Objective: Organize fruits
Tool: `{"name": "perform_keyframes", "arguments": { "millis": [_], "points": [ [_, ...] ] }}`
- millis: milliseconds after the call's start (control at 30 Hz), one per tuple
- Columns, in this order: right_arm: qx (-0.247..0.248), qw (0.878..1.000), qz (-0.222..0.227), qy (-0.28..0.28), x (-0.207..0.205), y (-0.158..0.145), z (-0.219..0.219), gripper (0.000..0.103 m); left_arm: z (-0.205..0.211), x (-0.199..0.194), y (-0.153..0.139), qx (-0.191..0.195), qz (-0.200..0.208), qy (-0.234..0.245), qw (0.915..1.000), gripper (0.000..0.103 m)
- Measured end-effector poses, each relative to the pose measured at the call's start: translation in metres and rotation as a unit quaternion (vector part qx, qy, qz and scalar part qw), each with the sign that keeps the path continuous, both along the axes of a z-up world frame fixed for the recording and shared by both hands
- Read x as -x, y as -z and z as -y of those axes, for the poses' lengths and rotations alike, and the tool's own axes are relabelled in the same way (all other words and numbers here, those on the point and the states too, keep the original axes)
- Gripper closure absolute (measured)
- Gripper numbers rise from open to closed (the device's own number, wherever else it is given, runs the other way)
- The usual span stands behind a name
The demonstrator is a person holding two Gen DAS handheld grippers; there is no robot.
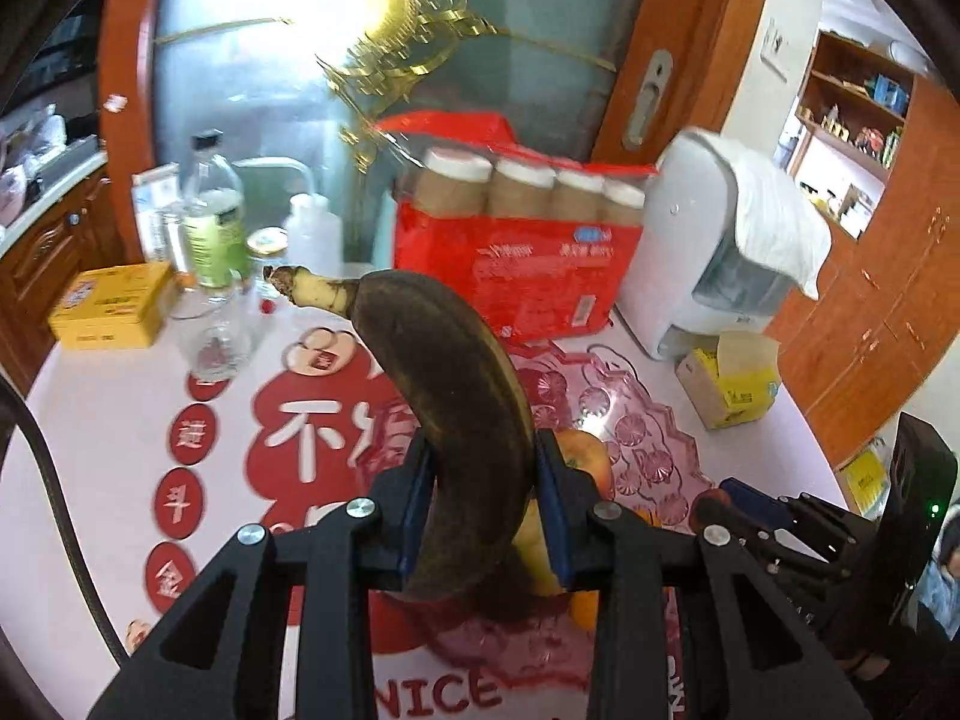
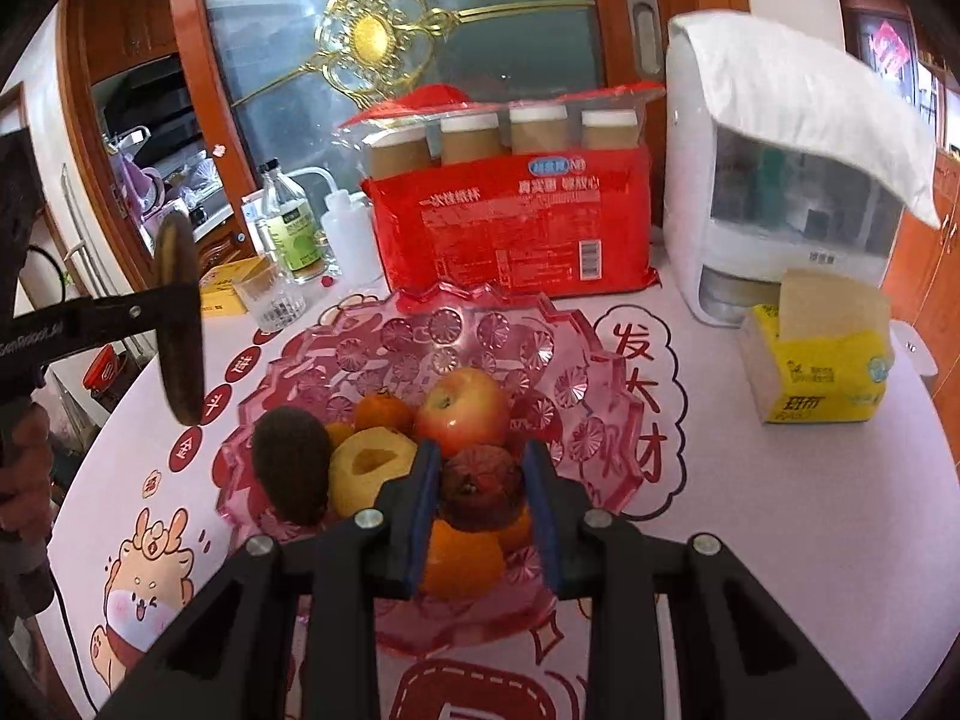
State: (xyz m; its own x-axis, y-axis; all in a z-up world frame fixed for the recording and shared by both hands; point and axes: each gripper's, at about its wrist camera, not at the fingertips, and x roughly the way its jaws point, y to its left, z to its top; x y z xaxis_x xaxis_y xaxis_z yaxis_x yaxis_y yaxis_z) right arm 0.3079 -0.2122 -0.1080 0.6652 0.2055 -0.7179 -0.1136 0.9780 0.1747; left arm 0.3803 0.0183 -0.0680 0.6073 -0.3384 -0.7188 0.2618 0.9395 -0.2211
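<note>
A dark brown, overripe banana (image 1: pixel 456 408) stands upright in my left gripper (image 1: pixel 483 462), whose blue pads press on its lower half. It hangs above the pink glass fruit bowl (image 1: pixel 654 450). From the right wrist view the same banana (image 2: pixel 180 324) is held up left of the bowl (image 2: pixel 576 360). My right gripper (image 2: pixel 480 468) is shut on a dark red wrinkled fruit (image 2: pixel 480 489) just over the bowl's front. In the bowl lie a red apple (image 2: pixel 462 408), oranges (image 2: pixel 462 564), a yellow fruit with a hollow (image 2: pixel 372 468) and a dark brown fuzzy fruit (image 2: pixel 291 468).
Behind the bowl stands a red pack of paper cups (image 2: pixel 510 228). At the right are a white dispenser under a cloth (image 2: pixel 780 192) and a yellow tissue box (image 2: pixel 822 366). Bottles (image 2: pixel 294 228), a glass (image 2: pixel 270 300) and a yellow tin (image 1: pixel 111 306) crowd the back left. A hand (image 2: pixel 24 480) shows at the left.
</note>
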Motion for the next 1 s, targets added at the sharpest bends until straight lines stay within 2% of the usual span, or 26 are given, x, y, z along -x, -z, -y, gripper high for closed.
{"name": "perform_keyframes", "arguments": {
  "millis": [167,300,333,367,400,433,500,600,667,800,1000],
  "points": [
    [-0.014,1.000,-0.013,0.011,-0.011,0.018,0.008,0.074,0.022,-0.013,0.025,-0.009,-0.021,0.025,0.9994,0.072],
    [-0.024,0.999,-0.028,0.013,-0.016,0.028,0.009,0.073,0.035,-0.019,0.038,-0.032,-0.047,0.033,0.9978,0.070],
    [-0.026,0.999,-0.035,0.011,-0.018,0.030,0.007,0.070,0.036,-0.019,0.039,-0.032,-0.049,0.034,0.9977,0.062],
    [-0.024,0.999,-0.040,0.011,-0.018,0.030,0.006,0.059,0.036,-0.017,0.037,-0.031,-0.050,0.033,0.9977,0.056],
    [-0.021,0.999,-0.042,0.012,-0.018,0.029,0.005,0.055,0.035,-0.016,0.034,-0.028,-0.047,0.033,0.9979,0.048],
    [-0.022,0.999,-0.038,0.010,-0.016,0.026,0.003,0.050,0.034,-0.013,0.030,-0.028,-0.042,0.030,0.9983,0.035],
    [-0.023,0.999,-0.030,0.008,-0.012,0.018,0.001,0.046,0.029,-0.005,0.020,-0.029,-0.034,0.021,0.9988,0.025],
    [-0.022,0.999,-0.023,0.012,-0.003,0.004,-0.003,0.039,0.020,0.005,0.010,-0.029,-0.039,0.013,0.9987,0.020],
    [-0.027,0.999,-0.023,0.017,0.005,-0.003,-0.004,0.031,0.011,0.018,0.007,-0.027,-0.047,0.005,0.9985,0.018],
    [-0.032,0.999,-0.032,0.021,0.028,-0.012,-0.009,0.029,-0.007,0.049,0.012,-0.020,-0.073,-0.007,0.9971,0.017],
    [-0.030,0.997,-0.071,0.027,0.077,-0.008,-0.022,0.024,-0.037,0.101,0.037,0.000,-0.134,-0.037,0.9903,0.017]
  ]
}}
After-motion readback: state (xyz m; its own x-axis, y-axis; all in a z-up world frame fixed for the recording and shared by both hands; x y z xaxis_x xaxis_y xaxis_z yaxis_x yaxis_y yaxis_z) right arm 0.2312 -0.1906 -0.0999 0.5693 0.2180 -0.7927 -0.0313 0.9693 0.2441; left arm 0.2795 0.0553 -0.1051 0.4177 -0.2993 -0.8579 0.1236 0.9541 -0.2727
